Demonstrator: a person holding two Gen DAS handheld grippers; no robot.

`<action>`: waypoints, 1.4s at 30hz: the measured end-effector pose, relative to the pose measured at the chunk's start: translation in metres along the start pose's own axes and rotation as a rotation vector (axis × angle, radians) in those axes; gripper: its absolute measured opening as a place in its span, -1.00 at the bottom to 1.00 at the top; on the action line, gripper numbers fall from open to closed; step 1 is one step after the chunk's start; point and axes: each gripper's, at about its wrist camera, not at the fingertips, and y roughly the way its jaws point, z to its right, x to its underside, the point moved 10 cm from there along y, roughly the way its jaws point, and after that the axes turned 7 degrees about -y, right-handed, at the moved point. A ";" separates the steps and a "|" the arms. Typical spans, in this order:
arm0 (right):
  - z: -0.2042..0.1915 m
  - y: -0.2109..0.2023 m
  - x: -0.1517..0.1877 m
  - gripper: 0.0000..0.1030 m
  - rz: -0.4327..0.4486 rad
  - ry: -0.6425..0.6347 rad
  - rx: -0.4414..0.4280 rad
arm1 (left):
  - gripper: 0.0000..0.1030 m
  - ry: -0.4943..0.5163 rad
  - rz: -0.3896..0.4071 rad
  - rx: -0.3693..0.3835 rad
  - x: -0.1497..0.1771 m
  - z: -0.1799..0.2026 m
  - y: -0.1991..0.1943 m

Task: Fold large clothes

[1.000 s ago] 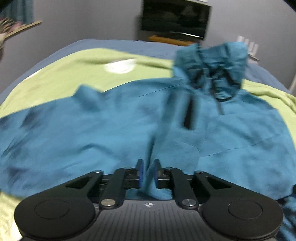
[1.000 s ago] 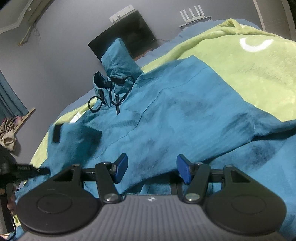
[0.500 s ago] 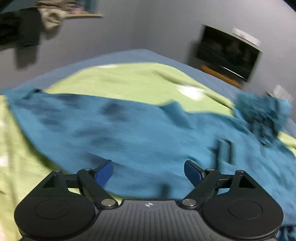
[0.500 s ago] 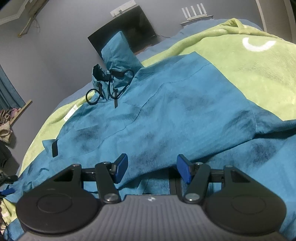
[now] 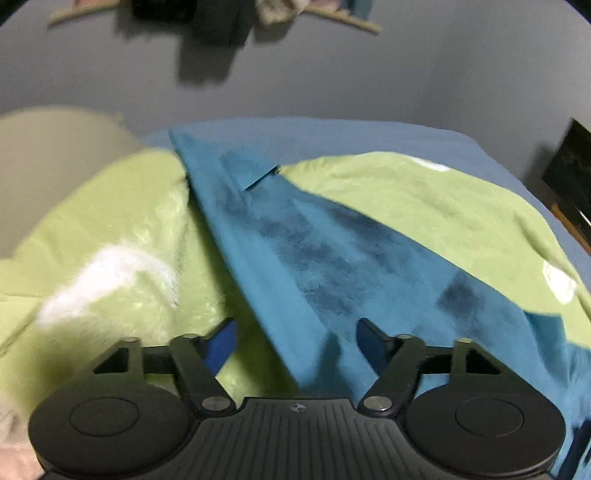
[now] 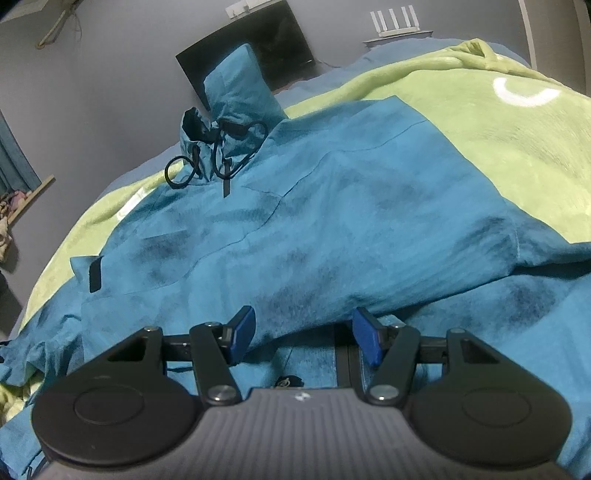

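Note:
A large teal hooded jacket (image 6: 332, 221) lies spread on a green blanket (image 6: 498, 140), hood (image 6: 236, 96) and black drawcords (image 6: 221, 158) at the far end. A sleeve lies folded across its body, its cuff with a black tab (image 6: 95, 274) at the left. My right gripper (image 6: 303, 336) is open and empty, low over the jacket's near edge. In the left wrist view a long teal part of the jacket (image 5: 314, 258) runs away over the blanket (image 5: 129, 221). My left gripper (image 5: 295, 343) is open and empty above its near end.
The blanket covers a blue bed sheet (image 5: 332, 136). A dark TV (image 6: 266, 48) and a white router (image 6: 399, 18) stand by the grey wall behind the hood. Clothes hang on a wall shelf (image 5: 221, 14). A beige pillow (image 5: 55, 166) lies at the left.
My left gripper let go of the sleeve, opened and swung left to face the jacket's other end. The sleeve now lies across the jacket. My right gripper barely moved.

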 end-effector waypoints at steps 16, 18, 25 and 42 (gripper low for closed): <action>-0.005 0.003 0.000 0.13 -0.010 -0.042 0.015 | -0.97 0.214 0.192 0.219 -0.019 0.057 -0.064; -0.006 0.003 0.000 0.13 -0.009 -0.048 0.011 | -0.97 0.296 0.271 0.299 -0.014 0.087 -0.103; -0.007 0.003 0.000 0.14 -0.005 -0.055 -0.001 | -0.97 0.494 0.388 0.653 0.047 0.210 -0.231; -0.004 0.005 0.003 0.14 -0.003 -0.029 -0.041 | 0.62 1.079 0.161 0.971 0.394 0.396 -0.308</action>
